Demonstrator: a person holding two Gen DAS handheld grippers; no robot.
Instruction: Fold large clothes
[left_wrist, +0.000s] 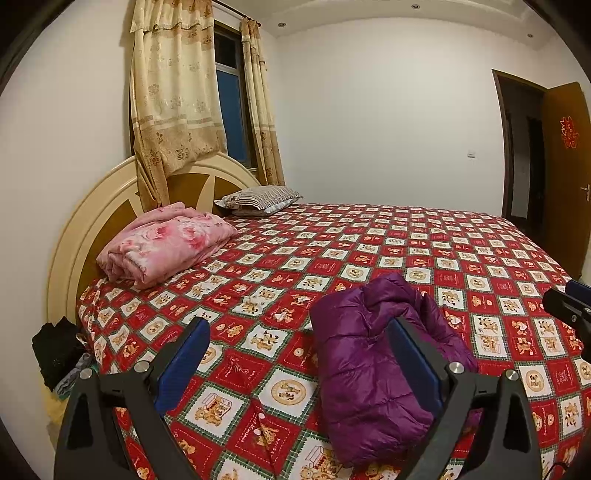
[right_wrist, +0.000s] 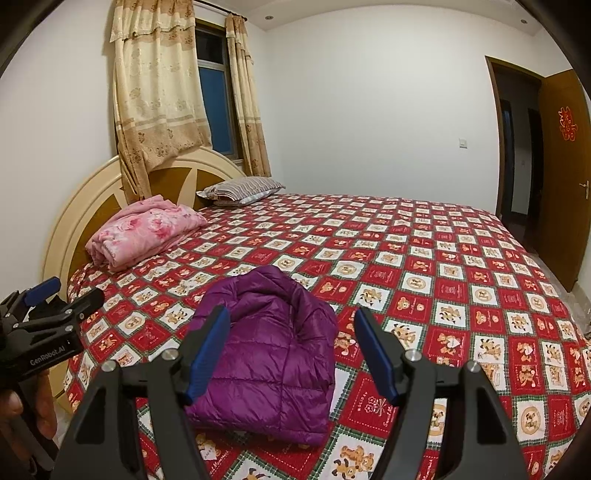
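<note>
In the left wrist view the left gripper's (left_wrist: 299, 332) right finger (left_wrist: 413, 354) is covering part of the purple jacket (left_wrist: 354, 354), and the bottom edge is cutting off the jacket's near end. The right gripper (left_wrist: 569, 301) is showing only as a tip at the right edge. A dark heap (left_wrist: 55, 350) beside the bed (left_wrist: 369, 236) is lying too shadowed to identify, perhaps clothing. The headboard (left_wrist: 92, 221) is partly hiding behind the curtain (left_wrist: 170, 99) and the pink bundle (left_wrist: 166, 243).
</note>
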